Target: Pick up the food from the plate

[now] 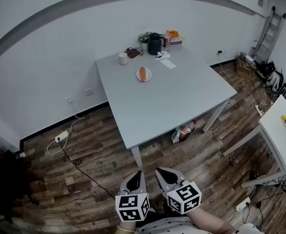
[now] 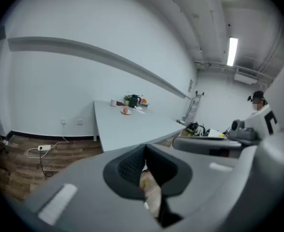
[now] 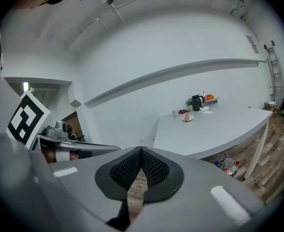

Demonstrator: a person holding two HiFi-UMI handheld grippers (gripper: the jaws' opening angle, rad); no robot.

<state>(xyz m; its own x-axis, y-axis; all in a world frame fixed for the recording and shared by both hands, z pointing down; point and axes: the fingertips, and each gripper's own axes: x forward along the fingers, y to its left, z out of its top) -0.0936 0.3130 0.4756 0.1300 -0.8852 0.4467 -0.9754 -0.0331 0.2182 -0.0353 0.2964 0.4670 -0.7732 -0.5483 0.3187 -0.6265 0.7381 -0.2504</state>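
An orange sausage-like piece of food (image 1: 143, 73) lies on a small white plate (image 1: 147, 77) near the far side of a grey table (image 1: 172, 101); the food (image 2: 126, 110) (image 3: 186, 117) shows small in both gripper views. My left gripper (image 1: 137, 173) and right gripper (image 1: 161, 171) hang side by side over the wooden floor, well short of the table's near edge. Both are shut with nothing between their jaws, the left gripper (image 2: 144, 149) and right gripper (image 3: 141, 152) each showing pads pressed together.
At the table's far end stand a white cup (image 1: 123, 58), a black kettle (image 1: 155, 44), a plant and boxes (image 1: 172, 37). A power strip (image 1: 61, 136) and cables lie on the floor at left. A bag (image 1: 184, 131) sits under the table. A white desk (image 1: 279, 133) stands at right.
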